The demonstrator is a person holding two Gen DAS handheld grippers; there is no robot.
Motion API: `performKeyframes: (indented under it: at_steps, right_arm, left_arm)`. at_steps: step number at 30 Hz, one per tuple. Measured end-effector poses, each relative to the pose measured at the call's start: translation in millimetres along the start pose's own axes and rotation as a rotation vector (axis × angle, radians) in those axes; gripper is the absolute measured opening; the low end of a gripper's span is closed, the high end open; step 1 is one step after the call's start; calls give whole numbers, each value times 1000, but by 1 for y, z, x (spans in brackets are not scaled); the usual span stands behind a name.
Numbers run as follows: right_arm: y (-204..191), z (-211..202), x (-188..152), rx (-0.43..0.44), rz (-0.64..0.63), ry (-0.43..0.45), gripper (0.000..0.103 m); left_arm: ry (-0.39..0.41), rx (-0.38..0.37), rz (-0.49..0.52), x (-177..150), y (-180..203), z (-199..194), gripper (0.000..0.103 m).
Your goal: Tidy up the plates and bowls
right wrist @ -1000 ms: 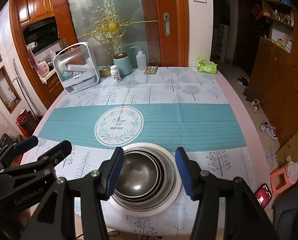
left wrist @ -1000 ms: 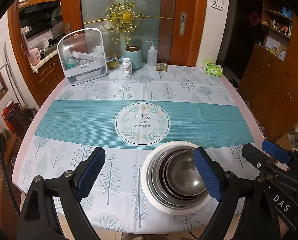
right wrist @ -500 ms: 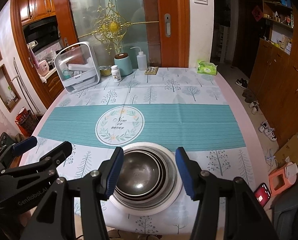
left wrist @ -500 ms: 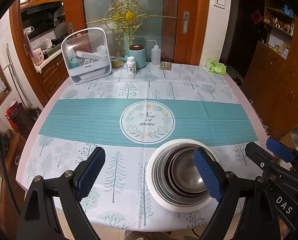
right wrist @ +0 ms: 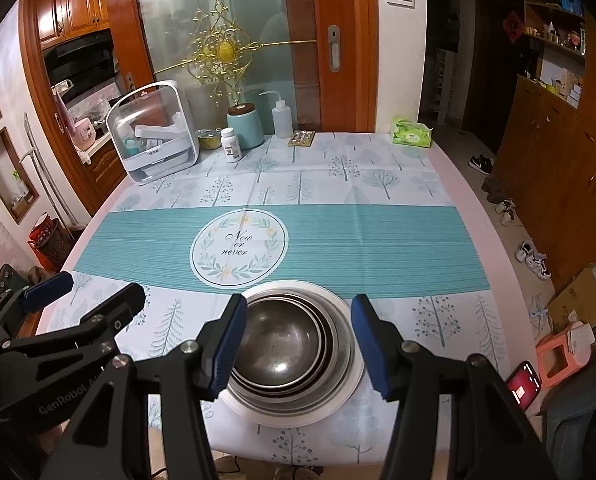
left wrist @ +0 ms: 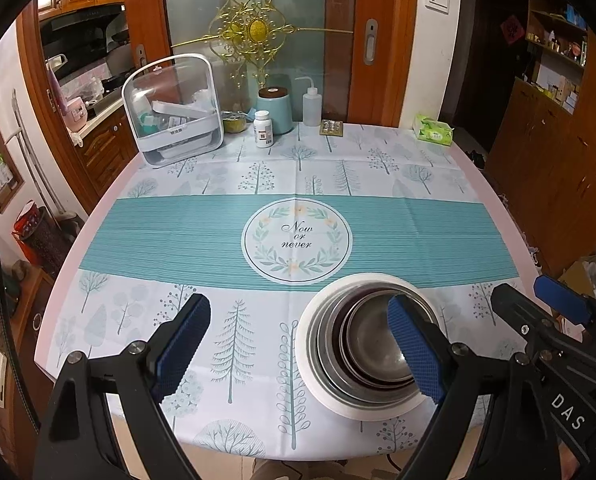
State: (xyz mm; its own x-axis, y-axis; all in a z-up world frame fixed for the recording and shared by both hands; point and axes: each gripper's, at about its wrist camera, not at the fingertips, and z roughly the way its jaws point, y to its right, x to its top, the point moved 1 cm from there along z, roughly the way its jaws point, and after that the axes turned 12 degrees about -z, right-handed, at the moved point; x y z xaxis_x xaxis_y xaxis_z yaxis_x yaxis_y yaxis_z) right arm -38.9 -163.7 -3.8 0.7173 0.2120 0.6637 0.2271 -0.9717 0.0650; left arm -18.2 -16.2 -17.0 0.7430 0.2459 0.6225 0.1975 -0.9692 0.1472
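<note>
A stack of nested steel bowls [right wrist: 279, 340] sits on a white plate [right wrist: 338, 396] near the table's front edge; the stack also shows in the left wrist view [left wrist: 372, 346] on the plate [left wrist: 310, 364]. My right gripper [right wrist: 298, 346] is open and empty, held above and in front of the stack, its jaws either side of it in view. My left gripper [left wrist: 298, 352] is open and empty, to the left of the stack, with its right finger [left wrist: 414, 352] in front of the bowls. The right gripper also shows in the left wrist view [left wrist: 538, 312].
The round table [left wrist: 494, 216] has a teal tree-print cloth. At its far edge stand a clear storage box [left wrist: 173, 114], a pill bottle [left wrist: 263, 129], a teal canister [left wrist: 274, 110], a squeeze bottle [left wrist: 312, 102] and a tissue pack [left wrist: 434, 130]. Shoes [right wrist: 532, 258] lie on the floor to the right.
Both grippers have drawn back and up from the table, so the stack looks smaller and farther off. The bowls and plate have not moved. Both grippers stay open.
</note>
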Motion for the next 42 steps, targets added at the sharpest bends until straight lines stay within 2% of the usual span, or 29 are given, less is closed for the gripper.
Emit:
performKeyframes:
  at_steps: [42]
  right_arm:
    - [-9,3,2,3,1,1,55]
  left_arm:
    - [-27,8,2,-2,-8,9,89]
